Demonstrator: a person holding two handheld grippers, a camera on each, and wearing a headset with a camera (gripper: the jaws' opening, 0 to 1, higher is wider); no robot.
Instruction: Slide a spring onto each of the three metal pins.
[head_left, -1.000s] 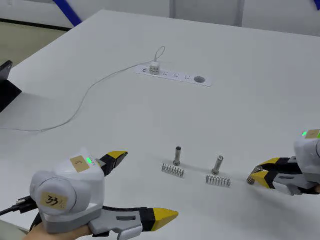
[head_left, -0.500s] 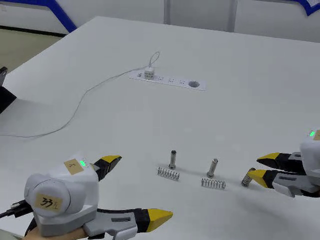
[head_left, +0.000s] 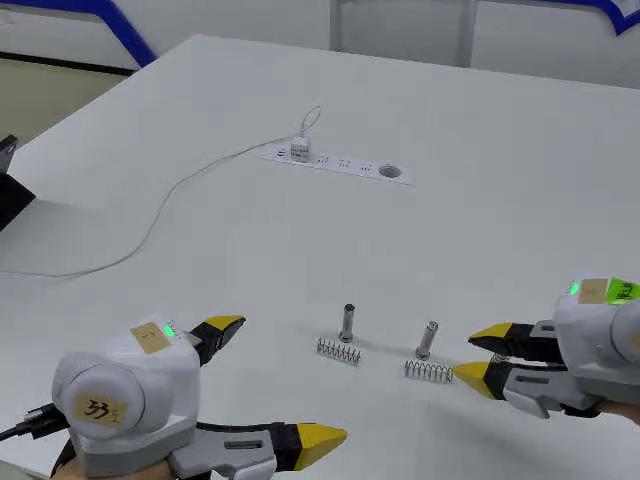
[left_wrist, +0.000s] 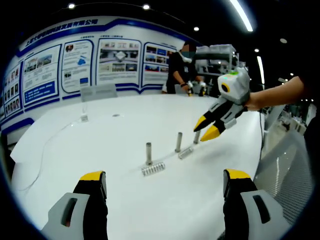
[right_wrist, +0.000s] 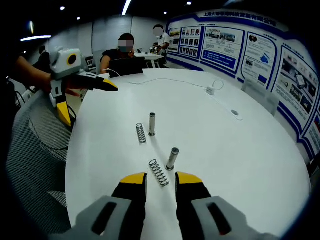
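Right gripper (head_left: 463, 352), jaws narrowly parted and empty, faces a spring (head_left: 428, 371) lying beside its pin (head_left: 428, 338). Spring judged light, compressible, apt to roll: pinch mid-coil, lightly. Left gripper (head_left: 292, 378) gapes wide, empty.

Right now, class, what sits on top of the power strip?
A small white plug sits at one end of the power strip, cable trailing across the table. The socket beneath is covered.

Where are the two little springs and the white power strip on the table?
Left-hand spring (head_left: 338, 351): head view, on its middle coils.
Right-hand spring (head_left: 428, 371): head view, on its middle coils.
Power strip (head_left: 345, 163): head view, on the middle of its top face.
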